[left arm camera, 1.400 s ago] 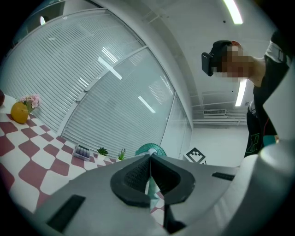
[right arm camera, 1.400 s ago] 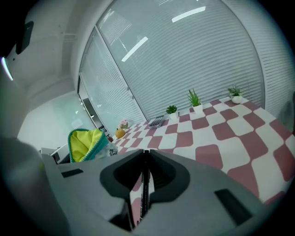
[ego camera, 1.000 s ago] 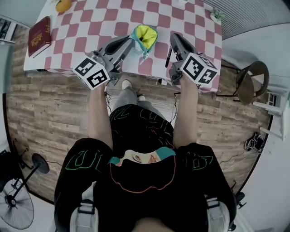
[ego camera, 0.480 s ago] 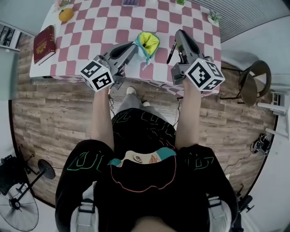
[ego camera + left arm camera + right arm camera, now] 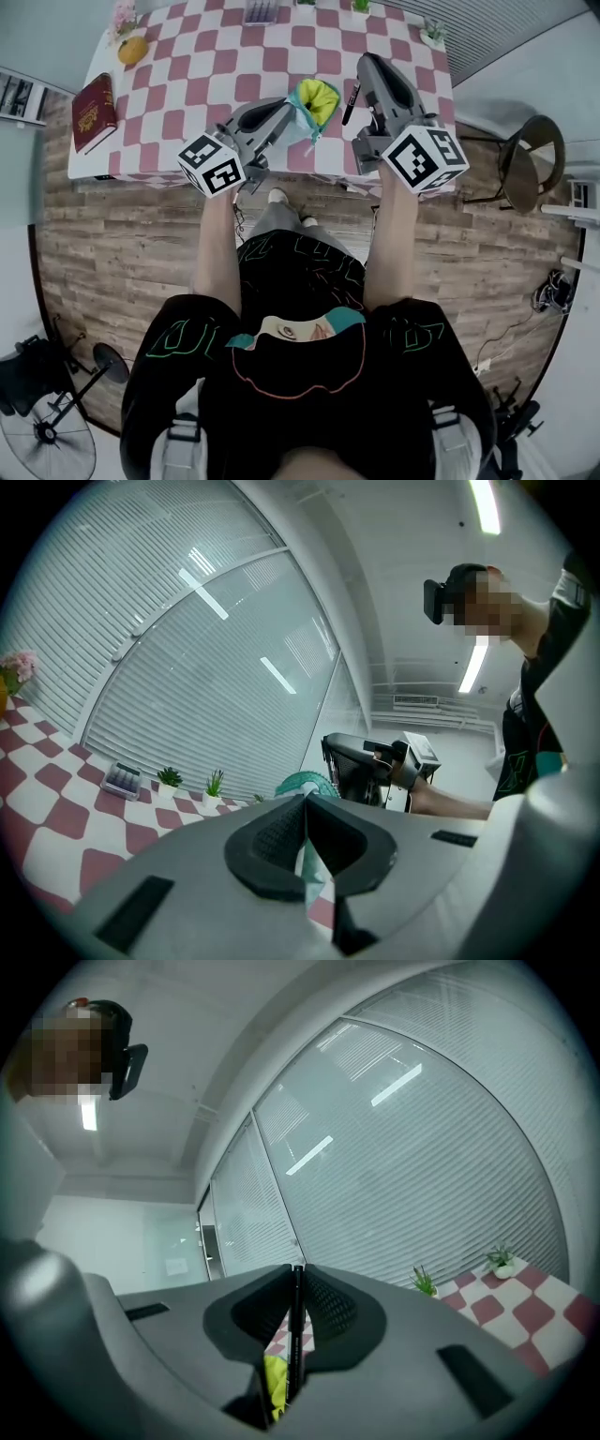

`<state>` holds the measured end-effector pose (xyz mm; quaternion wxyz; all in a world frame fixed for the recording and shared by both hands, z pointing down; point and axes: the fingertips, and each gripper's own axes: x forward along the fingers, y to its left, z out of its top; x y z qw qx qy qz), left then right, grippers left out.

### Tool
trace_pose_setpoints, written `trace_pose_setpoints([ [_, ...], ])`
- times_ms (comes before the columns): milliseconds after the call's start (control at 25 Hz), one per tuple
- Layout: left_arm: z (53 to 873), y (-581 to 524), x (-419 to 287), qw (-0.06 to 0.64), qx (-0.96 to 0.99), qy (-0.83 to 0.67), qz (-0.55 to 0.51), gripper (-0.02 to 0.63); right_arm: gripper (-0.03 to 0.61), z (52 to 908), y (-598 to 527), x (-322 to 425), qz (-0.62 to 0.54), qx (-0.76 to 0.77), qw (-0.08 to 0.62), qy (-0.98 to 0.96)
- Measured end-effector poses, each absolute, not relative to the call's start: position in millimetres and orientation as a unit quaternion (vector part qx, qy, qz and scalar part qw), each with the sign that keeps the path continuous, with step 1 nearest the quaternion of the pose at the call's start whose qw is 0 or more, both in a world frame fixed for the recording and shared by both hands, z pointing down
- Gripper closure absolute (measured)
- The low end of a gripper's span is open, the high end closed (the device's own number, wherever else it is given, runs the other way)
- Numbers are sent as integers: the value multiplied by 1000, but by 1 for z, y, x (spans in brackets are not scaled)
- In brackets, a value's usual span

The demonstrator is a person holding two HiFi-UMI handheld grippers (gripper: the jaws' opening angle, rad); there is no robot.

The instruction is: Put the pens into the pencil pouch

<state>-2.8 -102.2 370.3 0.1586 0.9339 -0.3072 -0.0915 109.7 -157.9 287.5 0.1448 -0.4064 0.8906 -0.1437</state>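
Note:
The teal pencil pouch (image 5: 315, 99) with a yellow lining hangs above the checkered table (image 5: 187, 66), its mouth open. My left gripper (image 5: 289, 111) is shut on the pouch's teal edge (image 5: 309, 862), holding it up. My right gripper (image 5: 361, 70) is shut on a black pen (image 5: 348, 104), which hangs just right of the pouch's mouth. In the right gripper view the pen (image 5: 294, 1335) stands clamped between the pads, with the yellow lining (image 5: 274, 1382) below it. The right gripper (image 5: 361, 771) shows beyond the pouch in the left gripper view.
A red book (image 5: 92, 112) lies at the table's left edge and an orange fruit (image 5: 132, 50) near its far left corner. Small potted plants (image 5: 431, 33) and a tray (image 5: 262, 10) line the far edge. A round stool (image 5: 530, 155) stands on the wooden floor at right.
My right gripper has risen with the pen, which now hangs close beside the pouch's mouth. My left gripper has shifted a little with the pouch.

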Motion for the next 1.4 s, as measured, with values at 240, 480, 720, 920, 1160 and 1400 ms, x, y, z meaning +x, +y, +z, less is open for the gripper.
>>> trace_pose_setpoints([
  [240, 370, -103, 15, 160, 940, -289, -86, 611, 532, 273, -162, 113, -126, -399, 166, 893],
  [480, 364, -104, 30, 159, 946, -266, -91, 611, 532, 261, -164, 110, -115, -391, 184, 895],
  [720, 363, -108, 40, 156, 950, -254, -89, 611, 532, 254, -168, 104, -107, -383, 186, 898],
  [920, 361, -111, 44, 162, 950, -248, -95, 611, 532, 254, -171, 93, -104, -373, 185, 903],
  [1160, 356, -115, 38, 172, 944, -252, -124, 612, 532, 265, -169, 85, -104, -368, 172, 908],
  [1400, 359, -116, 31, 177, 939, -265, -130, 611, 532, 279, -159, 86, -81, -364, 129, 919],
])
